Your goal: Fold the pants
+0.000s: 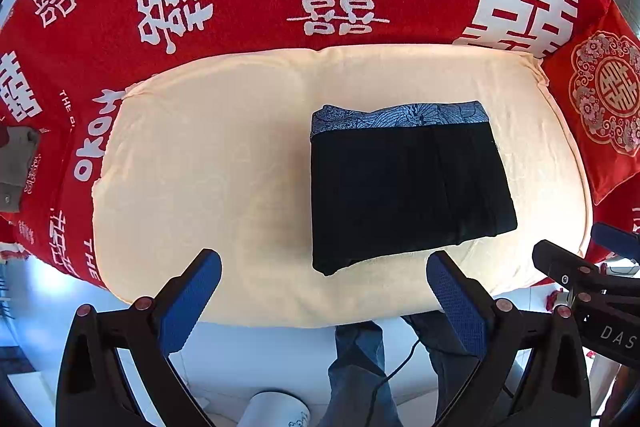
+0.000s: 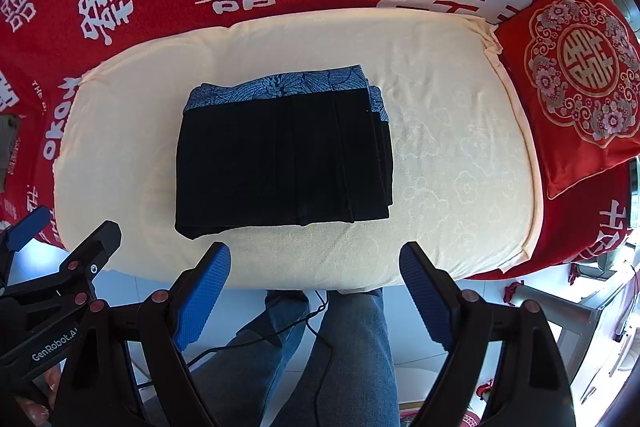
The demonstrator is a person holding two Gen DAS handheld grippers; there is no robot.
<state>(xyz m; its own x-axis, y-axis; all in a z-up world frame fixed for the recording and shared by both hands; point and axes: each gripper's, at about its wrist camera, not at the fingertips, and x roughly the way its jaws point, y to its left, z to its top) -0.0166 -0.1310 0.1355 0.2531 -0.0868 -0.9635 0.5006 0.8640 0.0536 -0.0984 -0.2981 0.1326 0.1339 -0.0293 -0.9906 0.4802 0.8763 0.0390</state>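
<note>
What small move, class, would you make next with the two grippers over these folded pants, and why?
Probably just draw both grippers back and finish. The black pants already lie as a compact folded stack on the cream cushion, patterned blue waistband at the far edge. The left gripper and right gripper are open, empty and short of the cloth. At most, square the slightly stepped right edge.

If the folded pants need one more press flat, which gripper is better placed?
Probably the right gripper: the folded pants lie almost straight ahead of its open fingers. From the left gripper, also open, they lie off to the right.
</note>
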